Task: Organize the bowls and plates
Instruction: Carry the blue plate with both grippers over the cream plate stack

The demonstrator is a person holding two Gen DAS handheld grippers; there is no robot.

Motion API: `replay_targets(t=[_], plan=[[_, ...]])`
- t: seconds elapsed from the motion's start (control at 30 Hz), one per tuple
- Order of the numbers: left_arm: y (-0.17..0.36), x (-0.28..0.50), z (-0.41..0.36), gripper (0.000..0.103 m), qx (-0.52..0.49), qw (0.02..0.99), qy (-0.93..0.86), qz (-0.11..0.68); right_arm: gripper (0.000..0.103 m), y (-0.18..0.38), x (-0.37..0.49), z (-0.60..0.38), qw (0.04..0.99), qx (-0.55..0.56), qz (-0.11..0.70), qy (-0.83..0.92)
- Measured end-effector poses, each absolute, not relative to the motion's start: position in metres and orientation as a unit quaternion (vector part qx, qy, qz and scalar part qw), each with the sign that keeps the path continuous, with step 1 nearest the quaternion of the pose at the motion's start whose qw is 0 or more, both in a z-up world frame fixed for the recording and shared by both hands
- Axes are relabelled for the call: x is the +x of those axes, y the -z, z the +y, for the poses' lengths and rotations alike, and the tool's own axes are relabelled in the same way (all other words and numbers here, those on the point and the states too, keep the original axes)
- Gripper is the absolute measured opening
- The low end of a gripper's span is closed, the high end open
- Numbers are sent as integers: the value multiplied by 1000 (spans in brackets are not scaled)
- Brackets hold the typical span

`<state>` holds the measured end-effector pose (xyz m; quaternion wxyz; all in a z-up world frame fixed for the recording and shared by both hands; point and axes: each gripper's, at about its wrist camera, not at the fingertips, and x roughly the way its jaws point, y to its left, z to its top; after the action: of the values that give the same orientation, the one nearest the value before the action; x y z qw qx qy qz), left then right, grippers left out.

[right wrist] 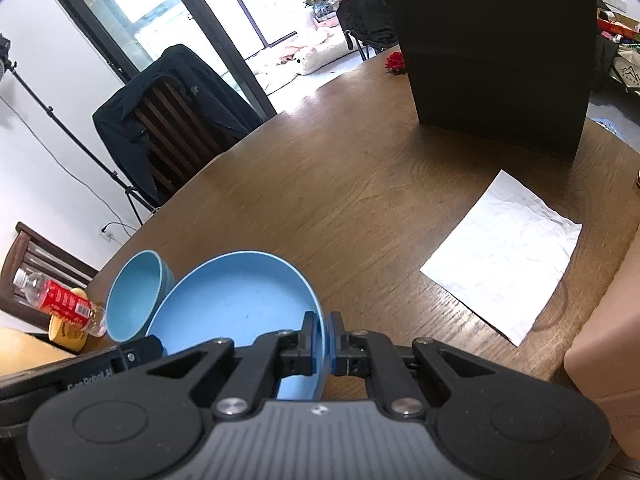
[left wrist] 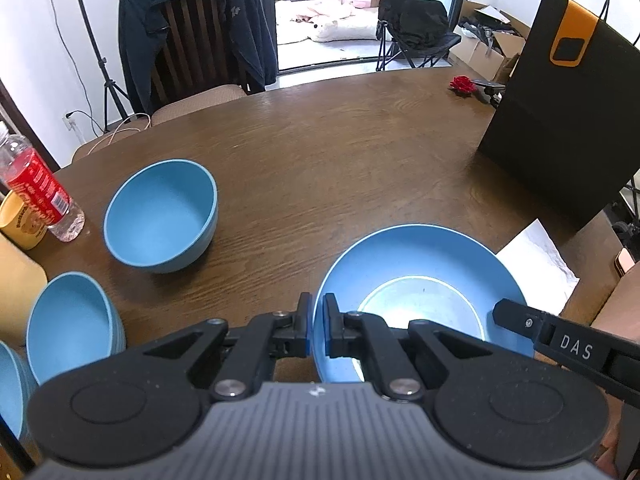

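Both grippers, left gripper (left wrist: pixel 317 326) and right gripper (right wrist: pixel 325 340), are pinching opposite rims of a smooth, shallow blue plate (left wrist: pixel 420 280), holding it above the wooden table (left wrist: pixel 320 152).

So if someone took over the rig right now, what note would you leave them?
Left gripper: shut on the blue plate's left rim.
Right gripper: shut on the same plate's right rim.
A single blue bowl stands on the wooden table; more blue bowls sit at its near left edge.
Done: plate gripped by both.
Left: set the plate down, gather the single bowl with the others.
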<state>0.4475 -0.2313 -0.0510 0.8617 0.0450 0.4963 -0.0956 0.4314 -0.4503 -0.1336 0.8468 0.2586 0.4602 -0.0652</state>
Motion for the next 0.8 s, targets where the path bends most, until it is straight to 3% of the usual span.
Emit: replay_targets(t=[0.8], plan=[[26,350,-235,6,0,876,43,480,5,109,359,-462,855,223,468,2]])
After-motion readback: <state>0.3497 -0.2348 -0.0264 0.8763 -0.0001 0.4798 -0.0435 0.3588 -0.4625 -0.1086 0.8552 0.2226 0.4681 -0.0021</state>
